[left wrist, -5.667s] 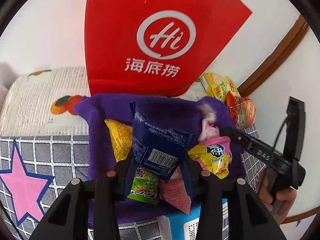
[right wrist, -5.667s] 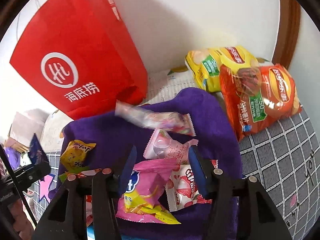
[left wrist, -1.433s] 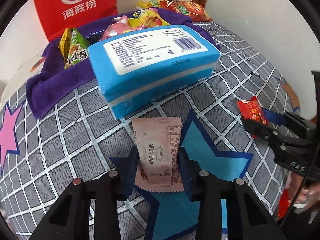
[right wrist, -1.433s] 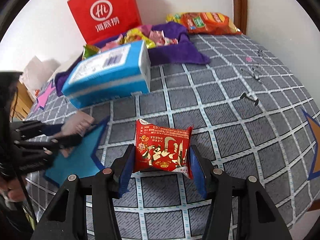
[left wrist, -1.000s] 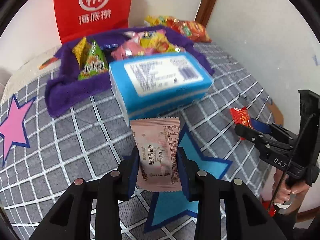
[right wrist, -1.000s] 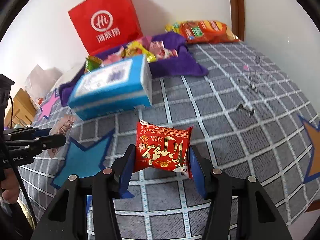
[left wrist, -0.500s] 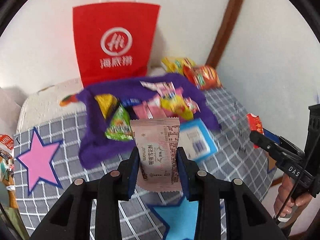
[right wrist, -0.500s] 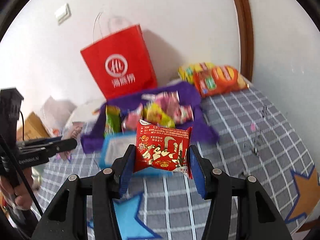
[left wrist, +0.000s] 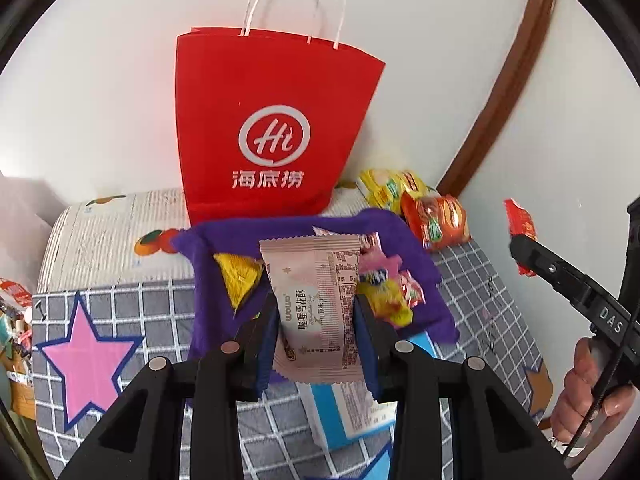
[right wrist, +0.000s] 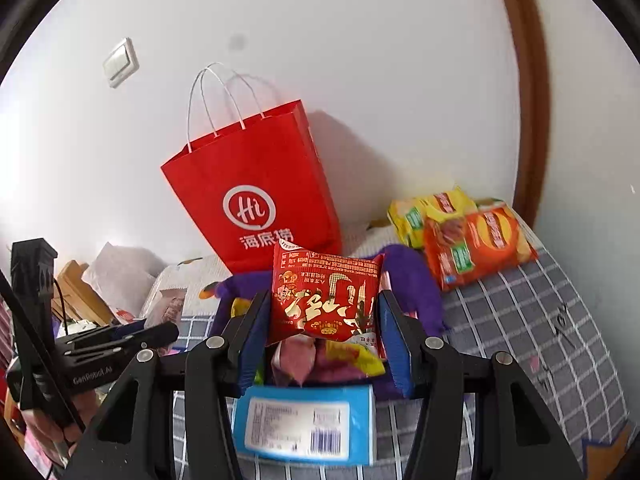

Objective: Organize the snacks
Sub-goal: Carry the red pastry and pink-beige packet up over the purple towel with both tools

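My left tongs [left wrist: 314, 316] clamp a pink packet [left wrist: 316, 304], my right tongs [right wrist: 320, 324] a red packet [right wrist: 326, 294], both short of the red bag [left wrist: 272, 128]; I should clear its rim before letting go.

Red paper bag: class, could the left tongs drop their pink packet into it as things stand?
Probably yes. The red paper bag stands upright, mouth open upward, with nothing between it and the left tongs, which grip the pink packet. They would need lifting above the rim first.

Red snack packet [right wrist: 326, 300] between right gripper [right wrist: 320, 332] fingers [right wrist: 394, 344], seemingly above purple cloth [right wrist: 416, 280], before red paper bag [right wrist: 256, 188].
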`<action>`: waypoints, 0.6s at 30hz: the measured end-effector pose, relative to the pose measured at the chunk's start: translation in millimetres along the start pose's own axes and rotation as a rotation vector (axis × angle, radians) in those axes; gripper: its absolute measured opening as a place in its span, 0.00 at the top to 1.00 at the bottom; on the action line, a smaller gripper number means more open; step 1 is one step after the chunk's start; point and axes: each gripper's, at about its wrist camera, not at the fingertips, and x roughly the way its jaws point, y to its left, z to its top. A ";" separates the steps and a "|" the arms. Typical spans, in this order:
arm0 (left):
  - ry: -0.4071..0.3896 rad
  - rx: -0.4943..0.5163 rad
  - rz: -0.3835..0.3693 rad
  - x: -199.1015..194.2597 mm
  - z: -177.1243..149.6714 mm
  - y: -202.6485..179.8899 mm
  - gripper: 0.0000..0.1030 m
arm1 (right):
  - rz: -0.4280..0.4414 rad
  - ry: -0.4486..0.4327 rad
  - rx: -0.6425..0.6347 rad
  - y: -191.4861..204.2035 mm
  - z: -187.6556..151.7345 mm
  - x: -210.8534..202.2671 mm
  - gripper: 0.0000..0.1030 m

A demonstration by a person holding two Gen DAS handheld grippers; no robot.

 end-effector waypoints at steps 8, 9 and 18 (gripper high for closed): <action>-0.045 -0.030 0.062 27.1 21.1 10.7 0.67 | 0.030 0.027 -0.036 13.4 30.3 48.1 0.48; -0.042 -0.037 0.060 30.3 21.4 13.3 0.67 | 0.031 0.029 -0.039 13.8 30.7 54.6 0.48; 0.019 -0.035 0.083 56.8 20.1 26.0 0.67 | 0.027 0.109 -0.057 7.3 20.9 99.2 0.49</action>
